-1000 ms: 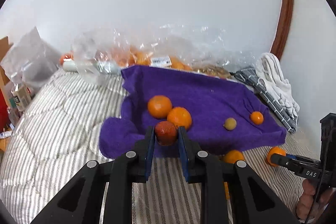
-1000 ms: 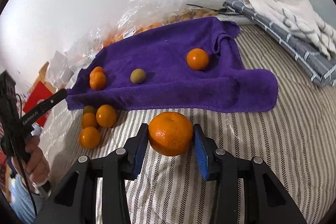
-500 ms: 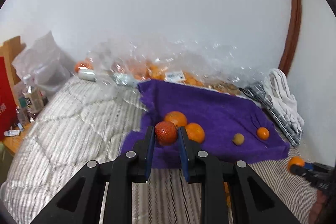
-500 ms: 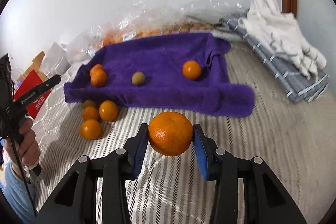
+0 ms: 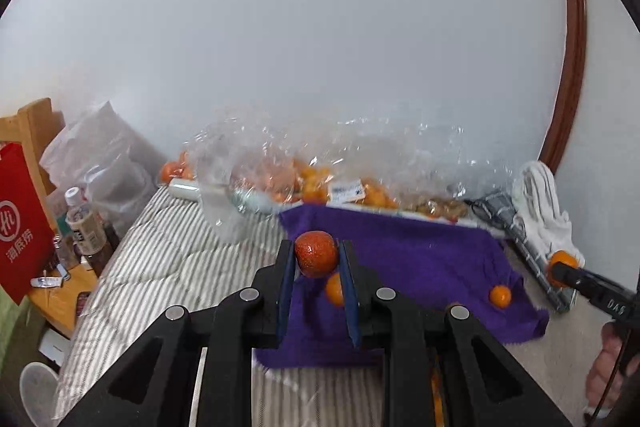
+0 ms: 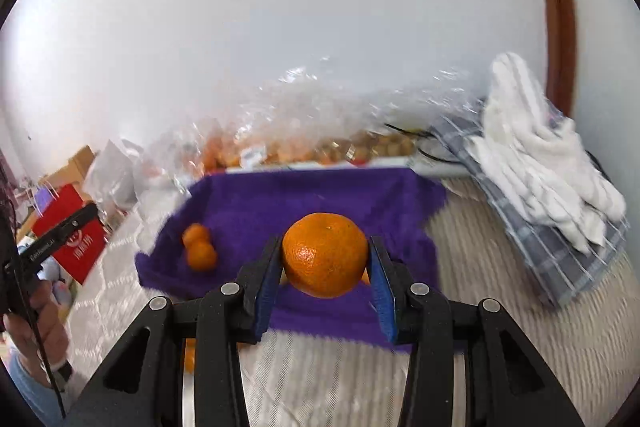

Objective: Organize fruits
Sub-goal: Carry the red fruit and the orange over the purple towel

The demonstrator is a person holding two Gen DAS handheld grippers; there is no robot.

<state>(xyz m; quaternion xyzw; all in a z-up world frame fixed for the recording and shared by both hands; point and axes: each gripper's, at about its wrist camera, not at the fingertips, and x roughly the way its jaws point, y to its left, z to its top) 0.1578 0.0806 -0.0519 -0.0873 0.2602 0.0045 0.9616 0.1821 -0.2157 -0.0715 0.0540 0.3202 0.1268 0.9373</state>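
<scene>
Jaws of the left gripper [image 5: 317, 267] are pinching a small reddish fruit [image 5: 316, 253], held in the air above the near edge of the purple towel [image 5: 420, 259]. Jaws of the right gripper [image 6: 325, 277] are clamped on a large orange [image 6: 325, 254], likewise held aloft over the near part of the purple towel [image 6: 320, 199]. Neither fruit touches the towel or the bed [image 5: 160, 259].

Status, judged from present positions: partly complete. Lying on the towel are a pair of small oranges [image 6: 199, 247] touching each other near its left edge, and one small orange [image 5: 500, 295] toward its right side in the left wrist view. Another orange fruit [image 5: 335, 289] shows on the towel between the left jaws, largely hidden. At least one orange fruit [image 6: 189, 355] remains on the bed in front of the towel, mostly hidden by the right gripper body; the count there cannot be established.

Behind the towel, against the wall, a clear plastic bag [image 5: 304, 171] holds many more orange fruits. Whether these belong to the task cannot be told.

Outstanding: set down both held fruits, then collect whatever remains on the bed.
</scene>
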